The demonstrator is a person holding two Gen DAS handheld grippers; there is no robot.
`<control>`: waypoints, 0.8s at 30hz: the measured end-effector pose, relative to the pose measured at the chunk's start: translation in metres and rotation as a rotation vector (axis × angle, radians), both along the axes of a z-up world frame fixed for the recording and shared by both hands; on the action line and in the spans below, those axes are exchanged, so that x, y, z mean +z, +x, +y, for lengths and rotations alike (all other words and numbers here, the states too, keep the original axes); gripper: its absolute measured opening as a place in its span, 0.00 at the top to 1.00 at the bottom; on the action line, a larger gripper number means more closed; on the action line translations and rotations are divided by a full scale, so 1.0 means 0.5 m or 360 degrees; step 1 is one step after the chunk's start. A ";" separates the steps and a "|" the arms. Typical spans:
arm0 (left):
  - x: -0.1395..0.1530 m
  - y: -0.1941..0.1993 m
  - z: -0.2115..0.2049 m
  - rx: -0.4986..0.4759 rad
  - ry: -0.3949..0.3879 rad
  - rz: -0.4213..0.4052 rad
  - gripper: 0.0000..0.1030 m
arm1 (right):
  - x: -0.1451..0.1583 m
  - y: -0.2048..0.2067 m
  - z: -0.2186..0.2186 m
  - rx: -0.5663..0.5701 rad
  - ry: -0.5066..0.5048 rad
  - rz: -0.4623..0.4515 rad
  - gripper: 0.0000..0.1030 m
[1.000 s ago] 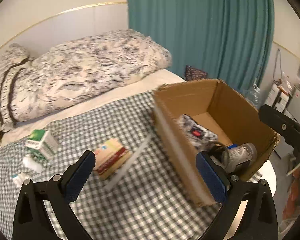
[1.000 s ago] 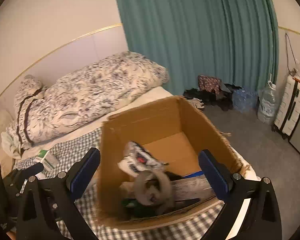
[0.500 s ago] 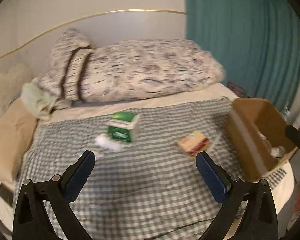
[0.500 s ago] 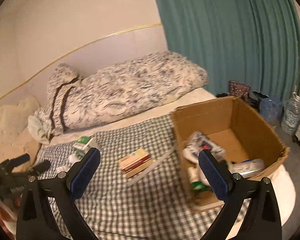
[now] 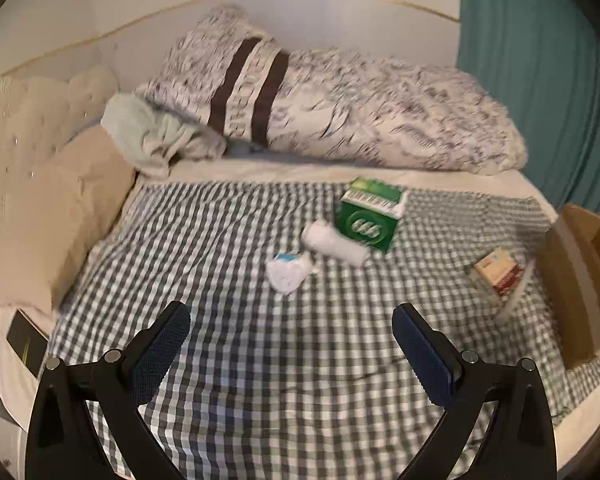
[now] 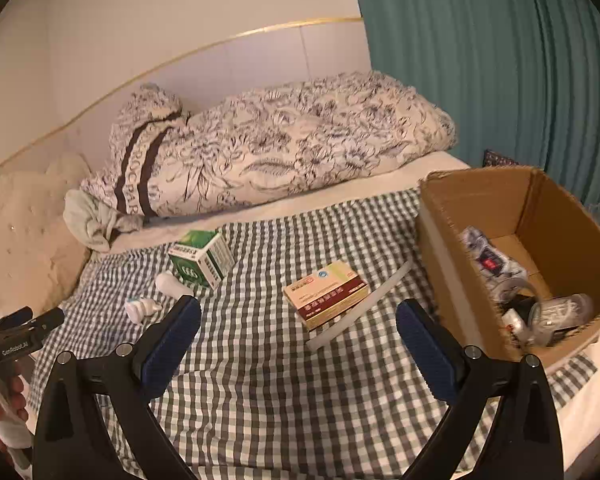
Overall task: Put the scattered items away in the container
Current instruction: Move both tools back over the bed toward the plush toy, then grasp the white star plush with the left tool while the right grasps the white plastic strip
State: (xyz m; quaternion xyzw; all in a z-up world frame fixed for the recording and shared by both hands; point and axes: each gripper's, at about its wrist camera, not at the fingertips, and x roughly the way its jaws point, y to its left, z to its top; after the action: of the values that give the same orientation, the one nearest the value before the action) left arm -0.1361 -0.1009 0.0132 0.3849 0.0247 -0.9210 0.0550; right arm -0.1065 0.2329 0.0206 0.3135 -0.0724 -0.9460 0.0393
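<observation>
Checked bedspread (image 6: 260,380), red-tan box (image 6: 326,294) lying flat

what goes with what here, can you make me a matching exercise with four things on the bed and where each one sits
Things:
1. green box
2. red and cream box
3. cardboard box
4. floral duvet

Places:
A. at the right edge of the bed, with items already inside
B. rolled up along the headboard
C. on the checked blanket, beside a white bottle
D. on the checked blanket, against a long white strip

Pairs: 1-C, 2-D, 3-A, 4-B
</observation>
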 end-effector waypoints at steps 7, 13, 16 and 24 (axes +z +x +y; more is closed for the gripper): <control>-0.109 -0.072 -0.032 0.0037 0.0036 -0.0093 0.00 | -0.086 -0.076 -0.029 -0.0029 0.0074 -0.0126 0.07; -0.189 -0.141 -0.029 0.0015 0.0015 -0.0119 0.00 | -0.195 -0.150 -0.027 -0.0083 0.0117 -0.0329 0.23; -0.224 -0.173 -0.022 -0.0014 -0.0032 -0.0136 0.00 | -0.238 -0.178 -0.013 -0.0139 0.0128 -0.0406 0.27; -0.278 -0.239 -0.015 -0.0037 -0.0053 -0.0169 0.00 | -0.303 -0.239 0.004 -0.0253 0.0243 -0.0487 0.34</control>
State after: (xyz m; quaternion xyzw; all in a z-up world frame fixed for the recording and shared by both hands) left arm -0.2558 -0.1084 -0.1258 0.4325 0.0019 -0.9001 0.0521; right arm -0.2260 0.2350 -0.1311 0.4492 -0.0302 -0.8901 -0.0710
